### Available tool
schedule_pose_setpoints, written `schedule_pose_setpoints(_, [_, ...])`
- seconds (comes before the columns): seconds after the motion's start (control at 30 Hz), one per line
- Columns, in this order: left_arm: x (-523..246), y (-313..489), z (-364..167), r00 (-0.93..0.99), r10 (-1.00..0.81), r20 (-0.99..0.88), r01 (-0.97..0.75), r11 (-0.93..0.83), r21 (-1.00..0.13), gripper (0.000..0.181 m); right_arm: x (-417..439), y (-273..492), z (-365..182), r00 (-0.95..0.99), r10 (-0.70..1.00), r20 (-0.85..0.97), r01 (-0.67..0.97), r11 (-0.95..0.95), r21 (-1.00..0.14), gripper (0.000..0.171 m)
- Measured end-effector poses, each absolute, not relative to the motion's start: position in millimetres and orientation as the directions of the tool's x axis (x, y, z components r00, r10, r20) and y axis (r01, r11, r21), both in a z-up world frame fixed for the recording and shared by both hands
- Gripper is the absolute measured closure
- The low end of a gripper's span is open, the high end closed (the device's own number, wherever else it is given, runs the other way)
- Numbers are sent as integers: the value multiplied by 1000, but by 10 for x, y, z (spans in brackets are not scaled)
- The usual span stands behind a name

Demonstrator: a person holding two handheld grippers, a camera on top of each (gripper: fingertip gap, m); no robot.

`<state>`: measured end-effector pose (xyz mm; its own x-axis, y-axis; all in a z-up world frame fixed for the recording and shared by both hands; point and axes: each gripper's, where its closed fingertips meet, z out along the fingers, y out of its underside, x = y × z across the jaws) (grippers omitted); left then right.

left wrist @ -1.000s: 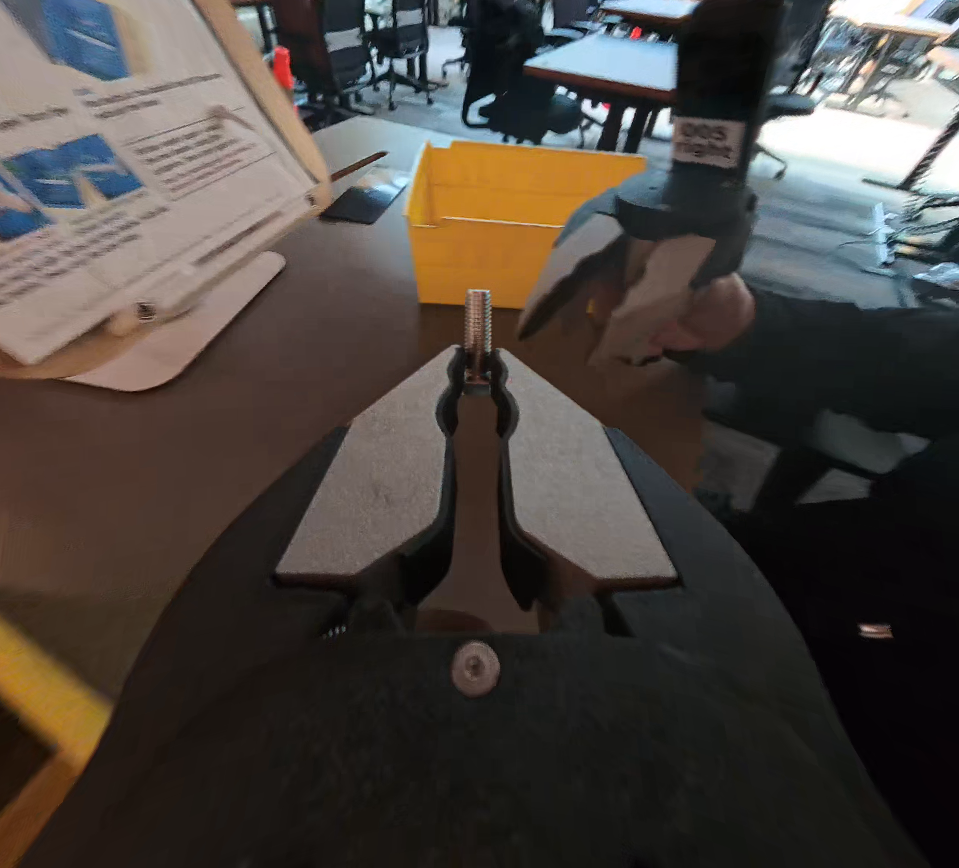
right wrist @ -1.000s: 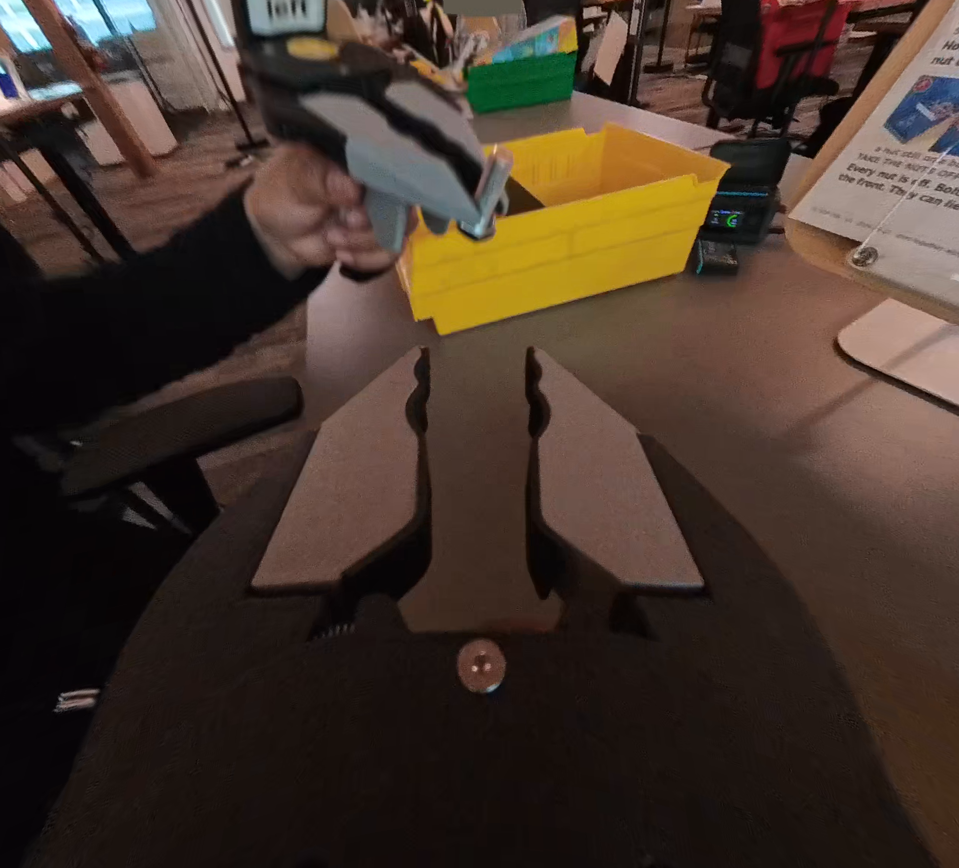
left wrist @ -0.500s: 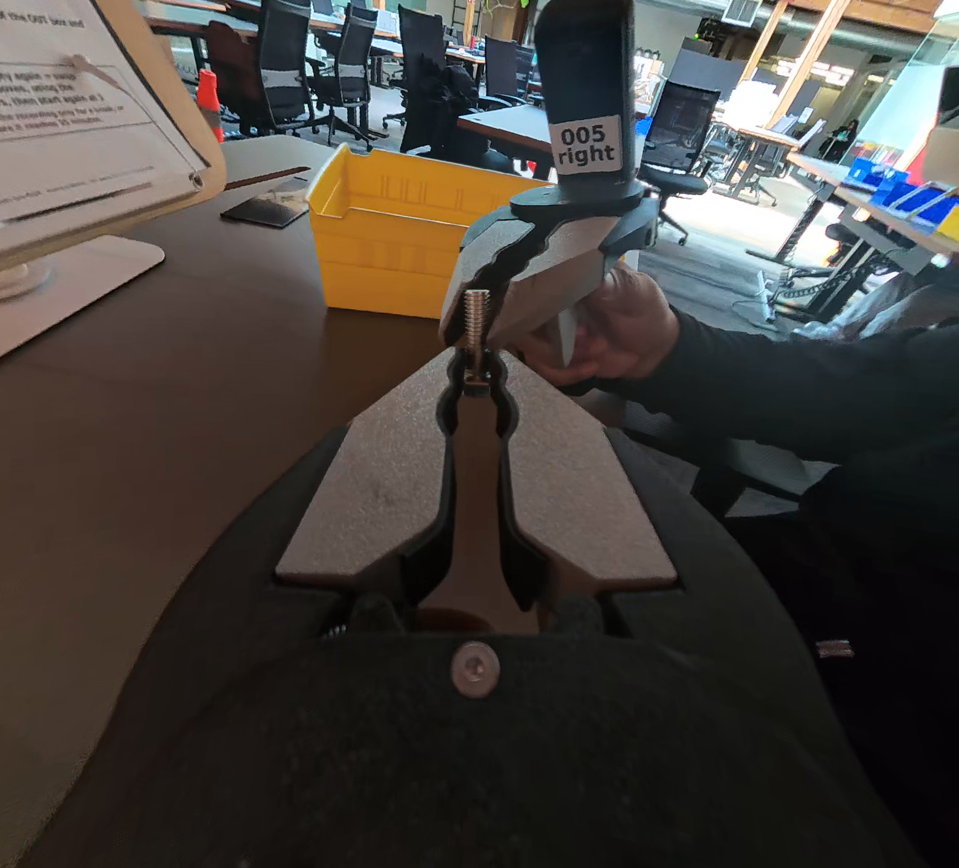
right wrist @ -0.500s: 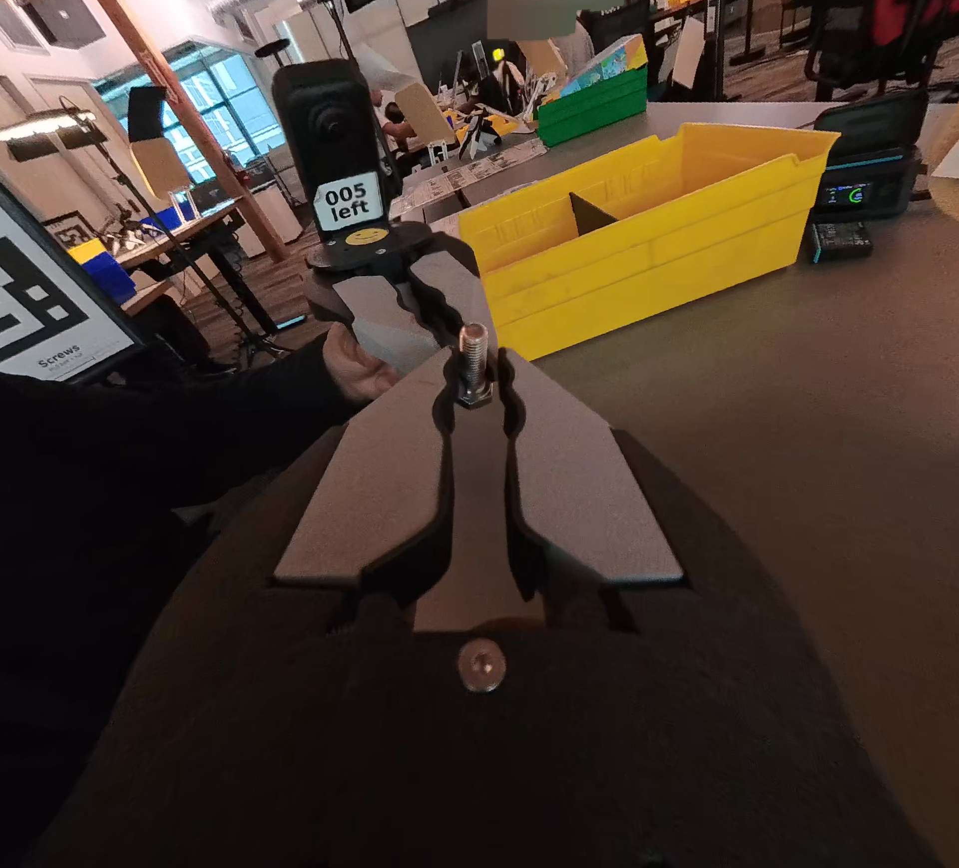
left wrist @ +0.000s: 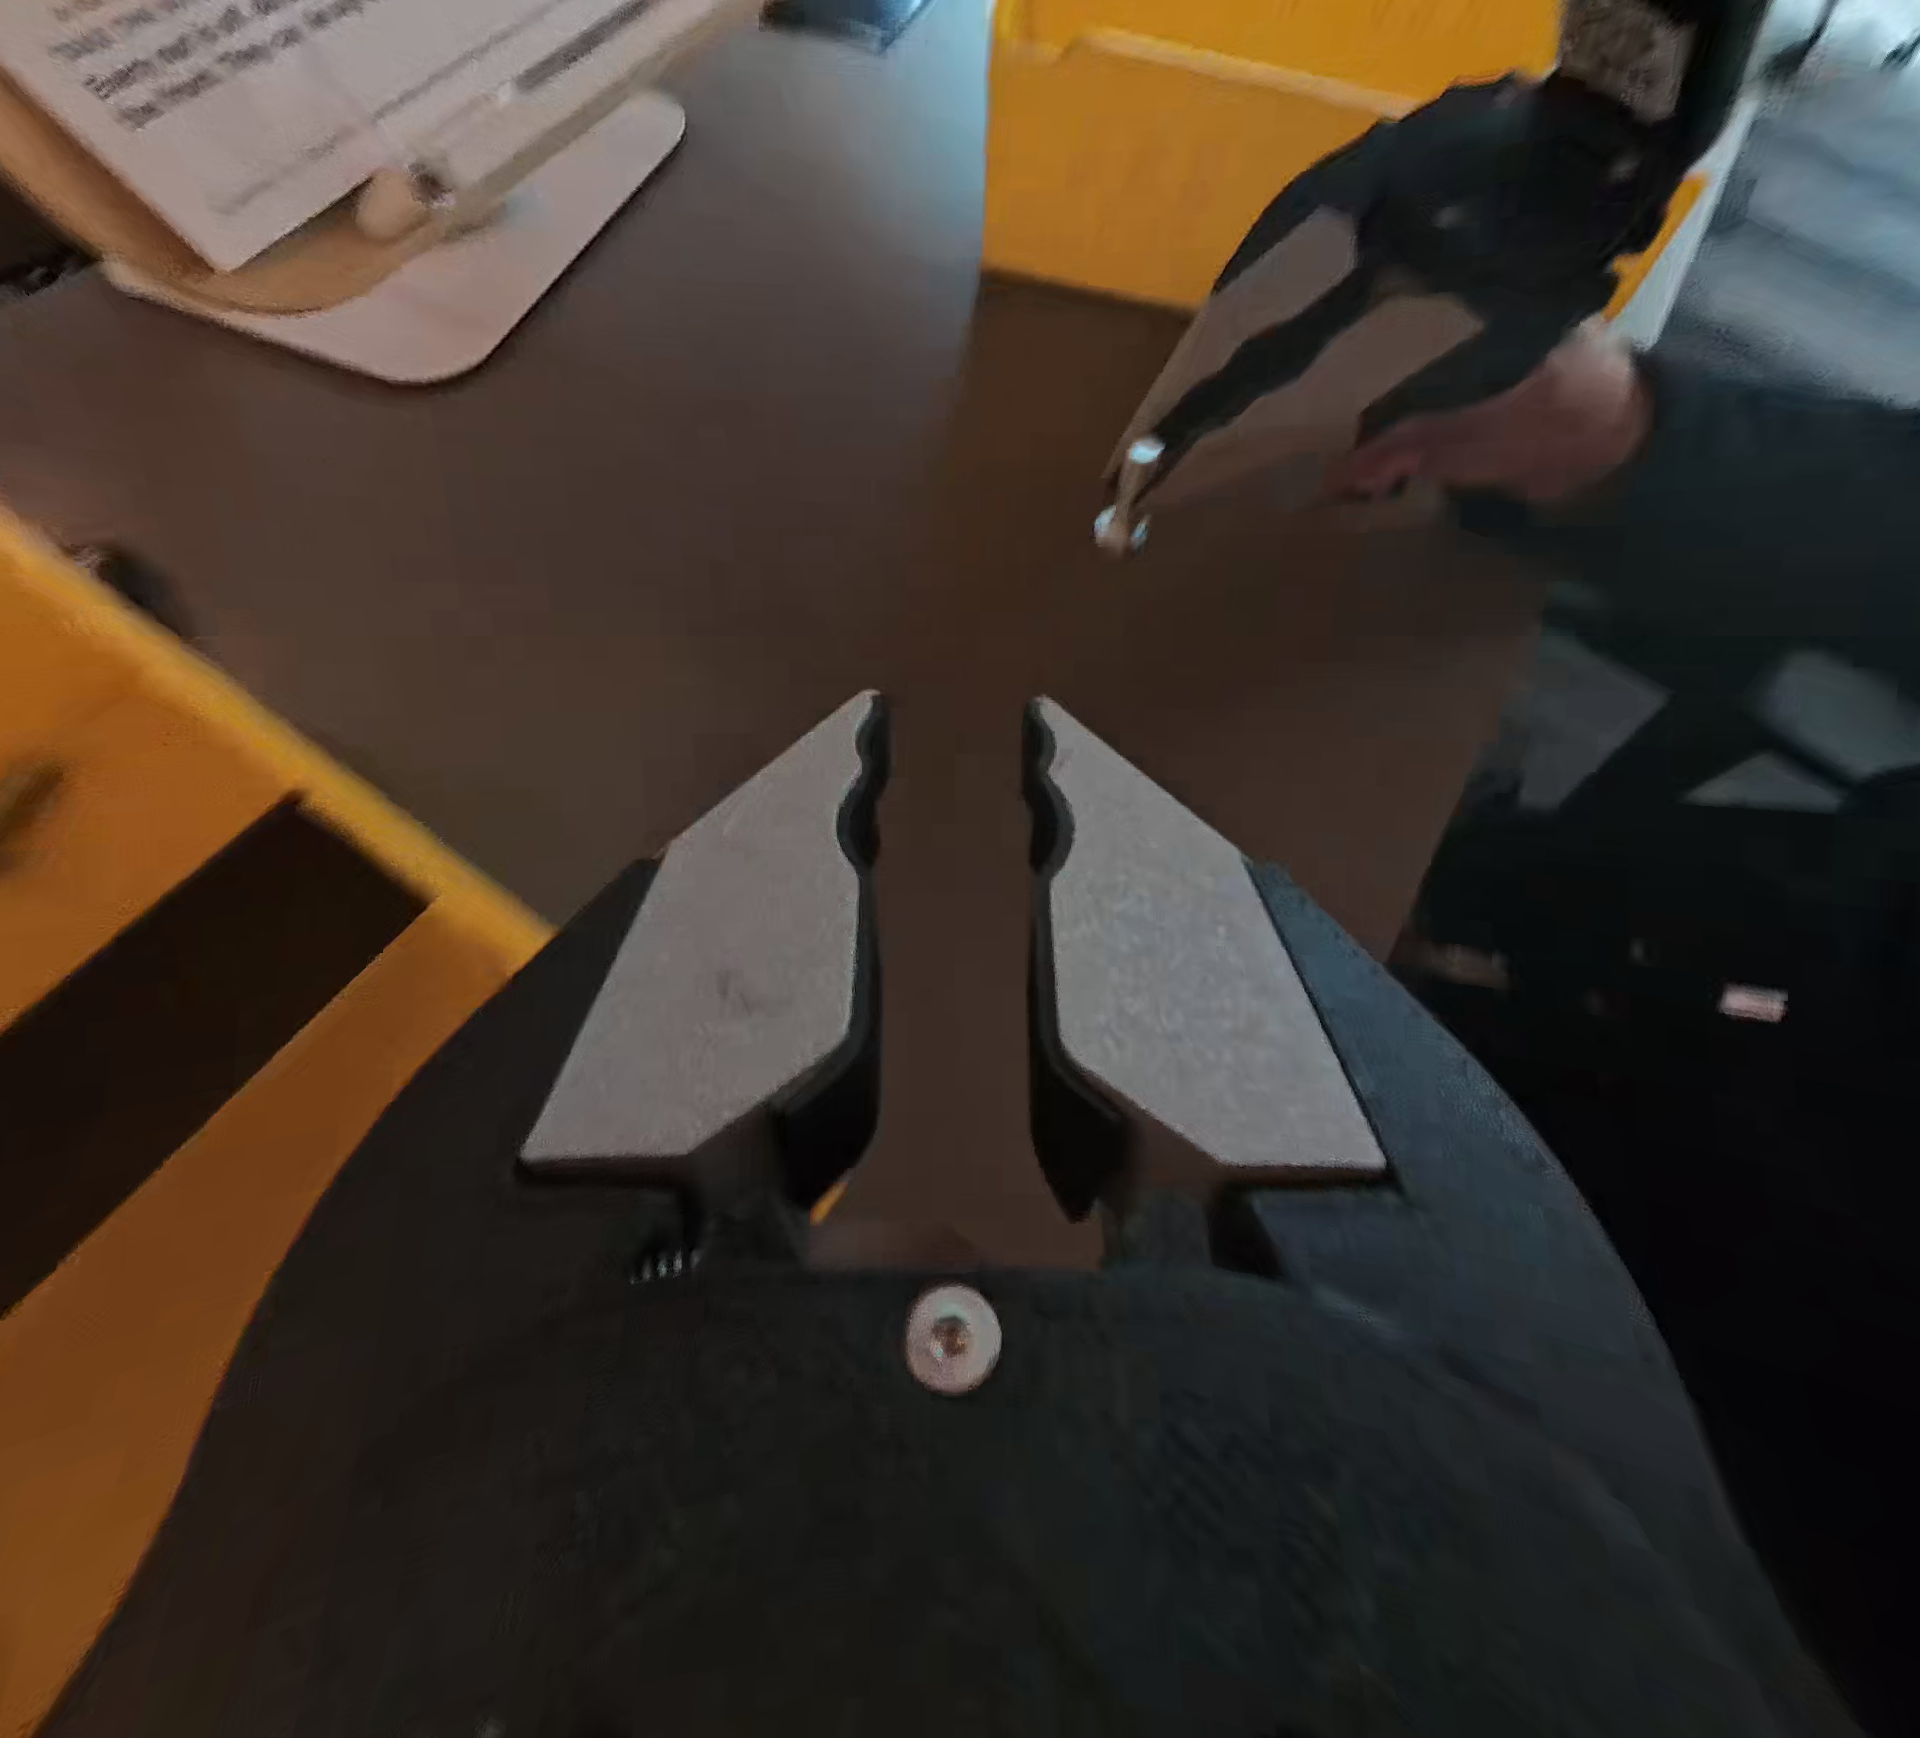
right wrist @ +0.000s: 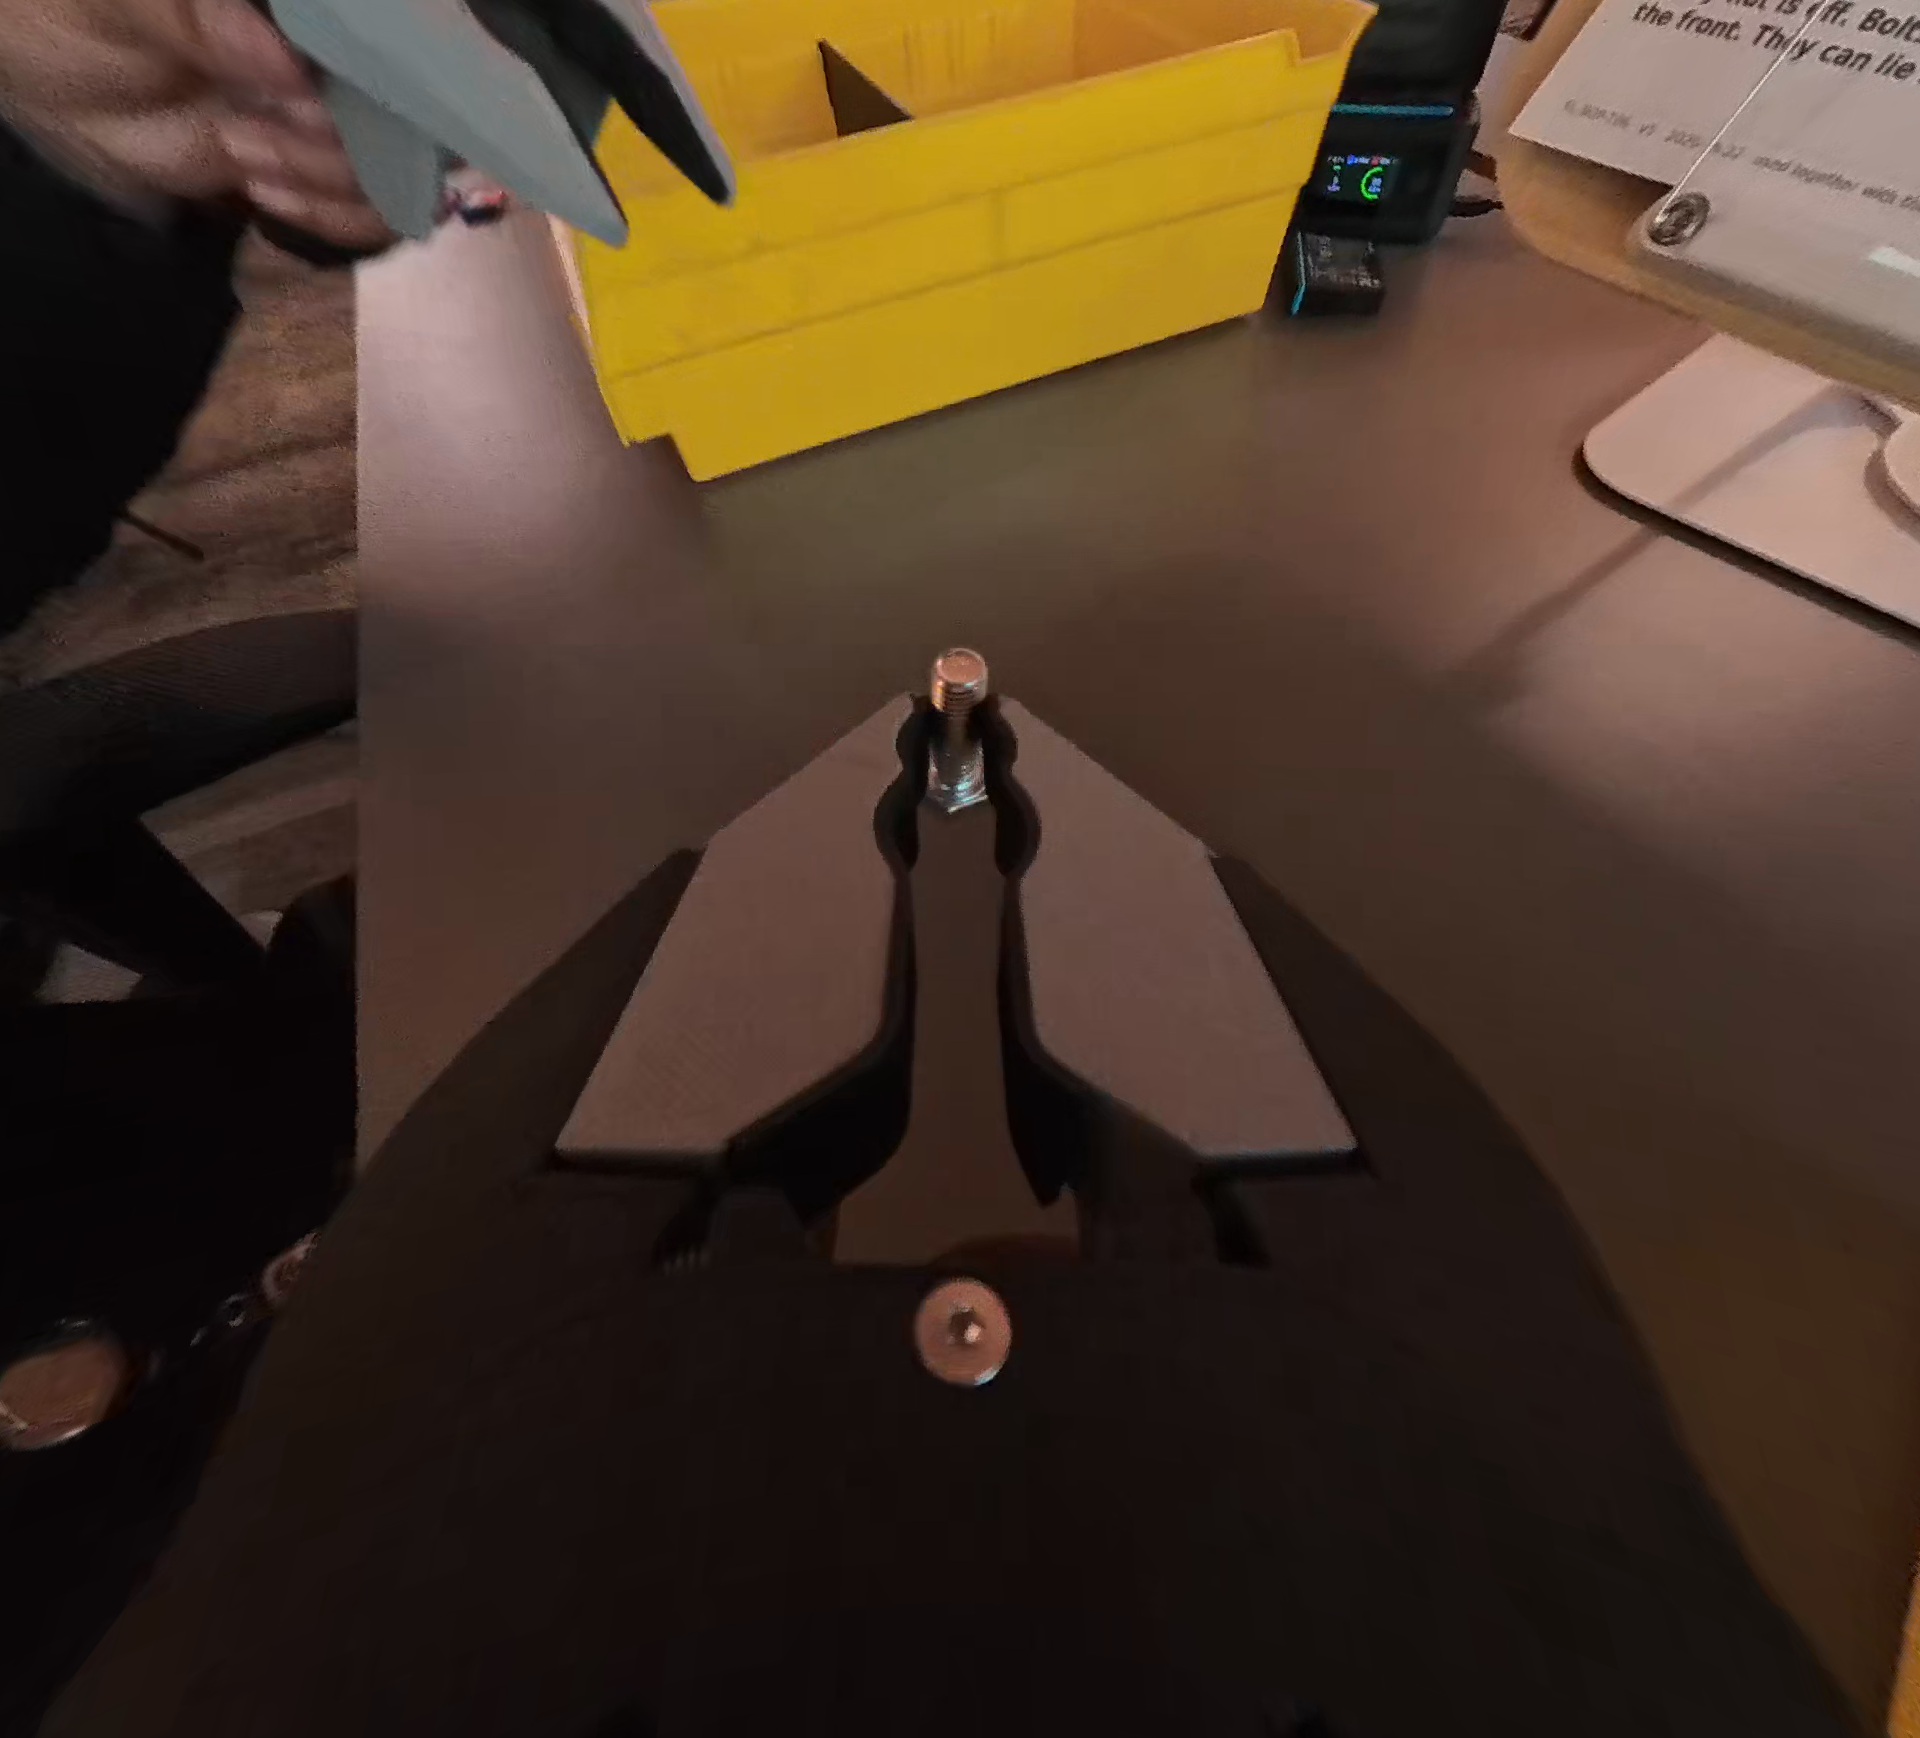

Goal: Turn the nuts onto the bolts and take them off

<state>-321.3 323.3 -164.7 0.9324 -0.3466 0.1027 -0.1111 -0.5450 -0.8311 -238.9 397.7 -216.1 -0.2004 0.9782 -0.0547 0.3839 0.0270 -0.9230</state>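
My right gripper [right wrist: 958,732] pinches the bolt [right wrist: 957,732] near its tips, threaded end pointing forward over the brown table [right wrist: 1351,701]. My left gripper [left wrist: 954,758] is parted and empty, apart from it. I see no nut on the bolt. The hold sits far out on the fingers, so a sideways knock could twist the bolt loose. The yellow bin [right wrist: 935,254] lies beyond.

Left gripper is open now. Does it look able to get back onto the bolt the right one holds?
Probably yes. The left gripper is open and holds nothing, and the bolt stands clamped at the tips of the right gripper, threaded end free. Only bare table lies between them.
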Motion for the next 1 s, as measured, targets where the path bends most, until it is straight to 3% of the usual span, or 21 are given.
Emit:
schedule_pose_setpoints(0.13, [-3908, 2950, -1815, 971, -240, -8, -177, -694, -697, 157, -2380, 3965, -2316, -191, 981, 11, 434, 95, -896, 164])
schedule_pose_setpoints(0.17, [-4054, 2912, -1883, 977, -214, -14, -168, -720, -673, 148, -2387, 3969, -2345, -187, 982, 15, 444, 99, -891, 164])
schedule_pose_setpoints(0.2, [-4113, 2910, -1879, 979, -201, 32, -124, -716, -687, 139, -2394, 3977, -2377, -182, 983, 22, 454, 104, -885, 164])
schedule_pose_setpoints(0.3, [-4183, 2870, -1888, 962, -215, 170, -43, -731, -681, 136, -2392, 3975, -2501, -183, 983, 33, 495, 121, -860, 164])
schedule_pose_setpoints(0.37, [-4349, 2917, -1822, 974, -177, 139, -25, -697, -716, 150, -2383, 3961, -2588, -188, 981, 37, 522, 132, -843, 164])
schedule_pose_setpoints(0.53, [-4479, 2904, -1710, 968, -176, 181, 19, -667, -745, 150, -2356, 3974, -2691, -183, 982, 41, 568, 140, -811, 163])
schedule_pose_setpoints(0.77, [-4795, 2598, -2057, 990, -143, 9, -112, -807, -580, 151, -2246, 3901, -2813, -262, 965, 21, 619, 185, -764, 159])
schedule_pose_setpoints(1.0, [-4816, 2439, -2384, 972, -234, -22, -221, -881, -418, 150, -2293, 3799, -2487, -290, 952, -104, 477, 50, -877, 139])
